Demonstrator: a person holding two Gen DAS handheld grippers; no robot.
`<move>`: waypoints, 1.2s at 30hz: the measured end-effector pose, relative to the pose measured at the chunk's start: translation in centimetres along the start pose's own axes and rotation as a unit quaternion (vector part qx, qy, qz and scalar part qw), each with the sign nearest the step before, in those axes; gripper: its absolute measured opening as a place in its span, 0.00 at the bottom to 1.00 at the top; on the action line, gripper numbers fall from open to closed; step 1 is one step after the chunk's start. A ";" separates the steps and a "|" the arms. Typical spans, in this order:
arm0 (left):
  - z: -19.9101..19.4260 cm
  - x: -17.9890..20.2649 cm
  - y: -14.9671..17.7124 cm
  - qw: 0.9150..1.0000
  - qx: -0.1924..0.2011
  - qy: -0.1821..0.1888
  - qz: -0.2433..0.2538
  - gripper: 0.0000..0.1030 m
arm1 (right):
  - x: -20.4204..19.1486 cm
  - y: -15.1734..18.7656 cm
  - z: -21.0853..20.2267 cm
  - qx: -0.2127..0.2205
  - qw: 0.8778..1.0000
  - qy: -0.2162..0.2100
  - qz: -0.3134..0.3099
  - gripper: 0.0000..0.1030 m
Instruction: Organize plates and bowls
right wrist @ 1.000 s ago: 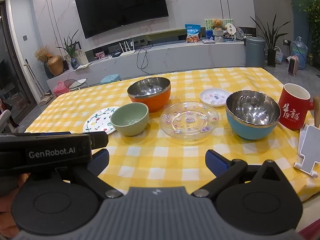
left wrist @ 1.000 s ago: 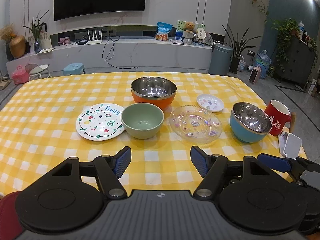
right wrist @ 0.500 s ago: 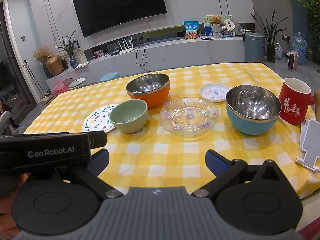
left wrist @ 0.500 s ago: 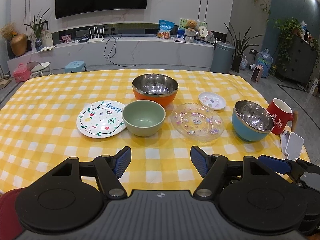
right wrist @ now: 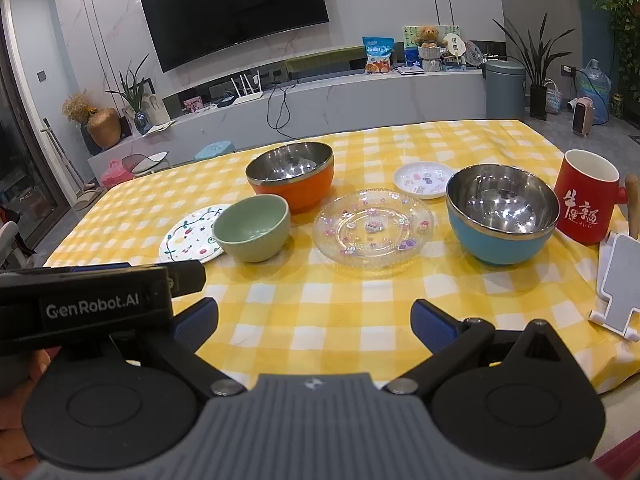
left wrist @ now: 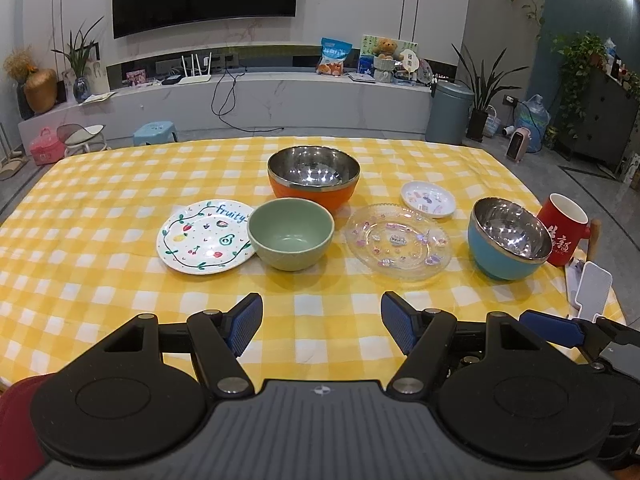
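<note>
Checked tablecloth (left wrist: 120, 184) fronts both spread, empty grippers; green bowl (right wrist: 252, 226) partly hides fruit plate (right wrist: 188, 236).

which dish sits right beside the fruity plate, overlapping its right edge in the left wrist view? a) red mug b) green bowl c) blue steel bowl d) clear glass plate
b: the green bowl stands against the right edge of the fruity plate, while the other dishes lie farther right.

Three bowls (left wrist: 290, 233), three plates (left wrist: 206, 236), one red mug (left wrist: 562, 228), one white stand (right wrist: 618, 285)
</note>
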State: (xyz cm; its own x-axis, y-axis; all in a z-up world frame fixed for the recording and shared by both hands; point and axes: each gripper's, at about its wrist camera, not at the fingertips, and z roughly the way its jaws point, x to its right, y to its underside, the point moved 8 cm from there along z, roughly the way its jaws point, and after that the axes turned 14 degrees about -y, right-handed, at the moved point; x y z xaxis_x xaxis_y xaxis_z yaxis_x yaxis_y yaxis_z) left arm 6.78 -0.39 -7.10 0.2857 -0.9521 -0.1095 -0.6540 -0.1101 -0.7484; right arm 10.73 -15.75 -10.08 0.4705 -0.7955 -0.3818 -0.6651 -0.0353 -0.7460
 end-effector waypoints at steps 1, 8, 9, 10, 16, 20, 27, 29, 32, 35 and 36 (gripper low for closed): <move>0.0 0.0 0.0 1.000 0.001 -0.001 0.001 0.77 | 0.0 0.0 0.0 0.000 1.000 -0.001 0.001 0.97; 0.0 0.1 0.0 1.000 0.001 -0.001 0.003 0.77 | 0.1 0.1 0.1 -0.001 1.000 -0.001 0.001 0.97; 0.0 0.1 0.0 1.000 0.001 -0.001 0.003 0.77 | 0.1 0.1 0.1 -0.001 1.000 -0.001 0.002 0.97; 0.1 0.1 0.1 1.000 0.000 0.000 0.002 0.77 | 0.1 0.1 0.2 -0.001 1.000 -0.002 0.003 0.97; 0.3 0.2 0.2 1.000 -0.002 0.000 0.007 0.77 | 0.2 0.2 0.3 -0.004 1.000 0.000 0.001 0.97; 0.3 0.2 0.2 1.000 0.003 -0.002 0.009 0.77 | 0.1 0.2 0.5 -0.001 1.000 0.000 -0.001 0.97; 0.3 0.0 0.1 1.000 0.008 0.006 0.006 0.77 | -0.1 0.0 0.3 0.003 1.000 0.005 -0.011 0.97; 0.2 0.0 0.0 1.000 0.010 0.008 0.005 0.77 | -0.1 -0.1 0.1 0.004 1.000 0.002 -0.010 0.97; -0.1 0.1 -0.2 1.000 0.022 0.015 0.005 0.77 | -0.2 -0.2 0.0 0.006 1.000 -0.002 -0.006 0.97; -0.7 0.4 -0.5 0.999 0.049 0.015 0.008 0.77 | -0.5 -0.5 -0.4 0.014 1.000 0.000 -0.017 0.97; -0.9 0.4 -0.7 0.998 0.054 0.018 0.002 0.77 | -0.6 -0.6 -0.5 0.017 1.000 0.000 -0.019 0.97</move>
State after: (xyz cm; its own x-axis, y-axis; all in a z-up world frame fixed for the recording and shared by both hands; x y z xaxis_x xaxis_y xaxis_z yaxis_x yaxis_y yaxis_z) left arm 6.72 -0.91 -6.05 0.2567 -0.9623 -0.0897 -0.5752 -0.0775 -0.8143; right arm 10.54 -15.51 -9.13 0.4948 -0.7940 -0.3532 -0.6274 -0.0451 -0.7774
